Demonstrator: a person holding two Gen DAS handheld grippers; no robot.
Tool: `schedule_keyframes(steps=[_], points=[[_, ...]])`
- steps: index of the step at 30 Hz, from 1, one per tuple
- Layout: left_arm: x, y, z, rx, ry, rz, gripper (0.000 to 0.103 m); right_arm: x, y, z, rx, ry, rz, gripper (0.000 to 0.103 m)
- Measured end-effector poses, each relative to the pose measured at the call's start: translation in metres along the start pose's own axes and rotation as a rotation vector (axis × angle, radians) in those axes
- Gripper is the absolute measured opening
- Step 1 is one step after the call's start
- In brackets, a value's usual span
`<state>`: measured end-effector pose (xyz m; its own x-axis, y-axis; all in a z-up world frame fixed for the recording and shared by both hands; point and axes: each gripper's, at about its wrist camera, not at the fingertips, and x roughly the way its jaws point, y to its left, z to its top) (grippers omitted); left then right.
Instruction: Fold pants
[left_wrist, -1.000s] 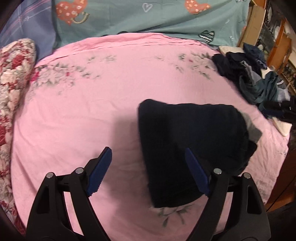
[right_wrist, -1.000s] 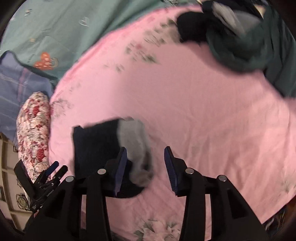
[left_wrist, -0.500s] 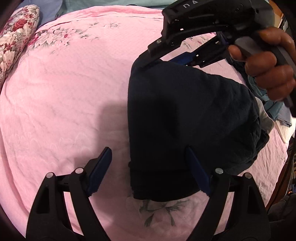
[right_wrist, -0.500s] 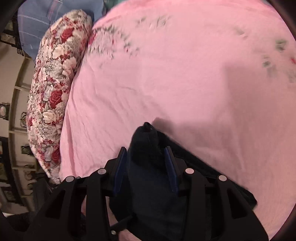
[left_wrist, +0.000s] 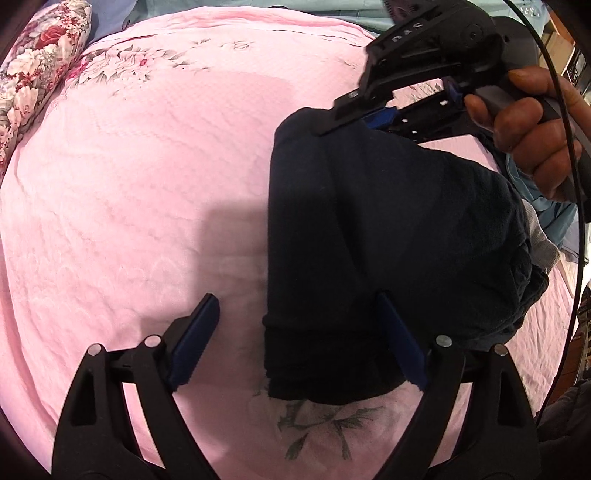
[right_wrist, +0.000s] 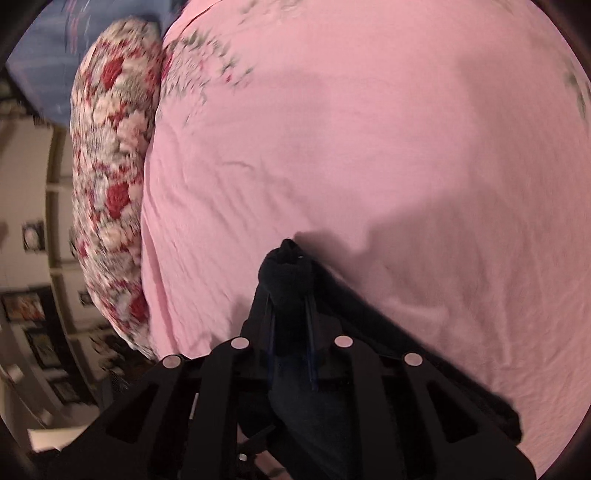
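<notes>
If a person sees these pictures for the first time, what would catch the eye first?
The dark folded pants stand out first, lying on the pink bedsheet right of its middle. At their far corner the right claw is closing, cloth pinched between its pads, held by a hand. The left claw is opening over the near edge, and a rose-patterned pillow lies at the bed's left side.

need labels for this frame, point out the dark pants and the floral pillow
dark pants (left_wrist: 388, 229), left wrist view, middle of the folded cloth
floral pillow (right_wrist: 110, 177), right wrist view, middle of its rose-print side
</notes>
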<state>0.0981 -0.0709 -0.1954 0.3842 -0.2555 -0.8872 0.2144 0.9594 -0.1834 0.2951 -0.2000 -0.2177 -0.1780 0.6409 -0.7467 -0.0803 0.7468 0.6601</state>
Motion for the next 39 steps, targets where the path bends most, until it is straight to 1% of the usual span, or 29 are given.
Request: schedule_keyframes(steps=[2, 3, 4, 5, 6, 7, 8, 9, 10, 11, 12, 14, 15, 16, 17, 18, 19, 21, 23, 24, 25, 26, 27, 29, 31, 33, 34, 36, 39], points=[[0.0, 0.002, 0.002, 0.009, -0.002, 0.008, 0.092, -0.007, -0.006, -0.002, 0.051, -0.032, 0.032, 0.014], [-0.001, 0.002, 0.001, 0.016, -0.005, 0.012, 0.093, -0.017, -0.007, -0.005, 0.065, -0.076, 0.031, 0.014], [0.0, 0.001, 0.003, 0.019, -0.006, 0.012, 0.093, -0.03, -0.007, -0.007, 0.067, -0.136, 0.01, 0.014], [0.001, 0.001, 0.004, 0.019, -0.006, 0.012, 0.093, -0.049, -0.005, -0.01, 0.071, -0.211, -0.048, 0.016], [0.001, 0.001, 0.005, 0.022, -0.006, 0.013, 0.093, -0.063, -0.004, -0.014, 0.065, -0.255, -0.086, 0.016], [0.0, 0.001, 0.005, 0.028, -0.01, 0.014, 0.093, -0.08, 0.0, -0.023, 0.041, -0.302, -0.104, 0.016], [0.0, 0.001, 0.005, 0.03, -0.011, 0.013, 0.093, -0.099, 0.01, -0.039, -0.001, -0.347, -0.096, 0.016], [-0.001, 0.0, 0.005, 0.031, -0.011, 0.013, 0.093, -0.109, 0.018, -0.052, -0.032, -0.368, -0.092, 0.016], [0.0, 0.001, 0.006, 0.032, -0.011, 0.012, 0.093, -0.121, 0.028, -0.074, -0.085, -0.395, -0.084, 0.016], [0.0, 0.001, 0.006, 0.034, -0.011, 0.012, 0.093, -0.125, 0.034, -0.088, -0.116, -0.405, -0.081, 0.017], [0.0, 0.0, 0.007, 0.037, -0.011, 0.013, 0.093, -0.126, 0.041, -0.114, -0.159, -0.402, -0.078, 0.018], [0.0, 0.0, 0.007, 0.048, -0.013, 0.016, 0.094, -0.115, 0.038, -0.142, -0.18, -0.38, -0.089, 0.018], [0.001, -0.002, 0.008, 0.052, -0.013, 0.016, 0.095, -0.1, 0.028, -0.158, -0.164, -0.349, -0.131, 0.018], [0.003, -0.003, 0.008, 0.064, -0.005, 0.019, 0.097, -0.083, 0.014, -0.167, -0.133, -0.307, -0.205, 0.018], [0.004, -0.005, 0.008, 0.076, -0.006, 0.028, 0.097, -0.063, -0.006, -0.175, -0.077, -0.253, -0.307, 0.01], [0.001, -0.007, 0.01, 0.09, -0.011, 0.033, 0.097, -0.056, -0.019, -0.18, -0.044, -0.249, -0.311, 0.01], [-0.003, -0.006, 0.012, 0.094, -0.012, 0.032, 0.097, -0.058, -0.028, -0.188, -0.007, -0.295, -0.264, 0.01], [-0.015, 0.0, 0.017, 0.087, -0.022, 0.022, 0.096, -0.079, -0.03, -0.204, 0.081, -0.381, -0.166, 0.02], [-0.026, 0.01, 0.019, 0.059, -0.041, 0.013, 0.096, -0.106, -0.028, -0.23, 0.125, -0.51, -0.049, 0.048], [-0.031, 0.018, 0.02, 0.035, -0.043, 0.005, 0.096, -0.119, -0.03, -0.249, 0.144, -0.586, -0.01, 0.053], [-0.032, 0.028, 0.022, -0.002, -0.032, -0.006, 0.096, -0.126, -0.035, -0.265, 0.168, -0.632, -0.005, 0.055], [-0.031, 0.035, 0.023, -0.029, -0.019, -0.014, 0.096, -0.128, -0.043, -0.279, 0.202, -0.651, -0.008, 0.055], [-0.029, 0.042, 0.024, -0.054, -0.001, -0.023, 0.096, -0.127, -0.05, -0.287, 0.229, -0.654, -0.006, 0.055], [-0.024, 0.047, 0.025, -0.068, 0.017, -0.021, 0.096, -0.118, -0.072, -0.304, 0.328, -0.658, 0.025, 0.055], [-0.018, 0.046, 0.026, -0.076, 0.048, -0.055, 0.096, -0.102, -0.095, -0.316, 0.449, -0.659, 0.139, 0.055], [-0.011, 0.043, 0.026, -0.079, 0.088, -0.087, 0.096, -0.086, -0.107, -0.321, 0.526, -0.67, 0.223, 0.055], [-0.007, 0.038, 0.026, -0.076, 0.103, -0.096, 0.096, -0.08, -0.11, -0.321, 0.542, -0.673, 0.242, 0.055], [-0.002, 0.032, 0.026, -0.063, 0.122, -0.107, 0.096, -0.074, -0.115, -0.319, 0.57, -0.669, 0.254, 0.055], [0.002, 0.027, 0.025, -0.06, 0.157, -0.13, 0.096, -0.067, -0.115, -0.311, 0.561, -0.652, 0.259, 0.055]])
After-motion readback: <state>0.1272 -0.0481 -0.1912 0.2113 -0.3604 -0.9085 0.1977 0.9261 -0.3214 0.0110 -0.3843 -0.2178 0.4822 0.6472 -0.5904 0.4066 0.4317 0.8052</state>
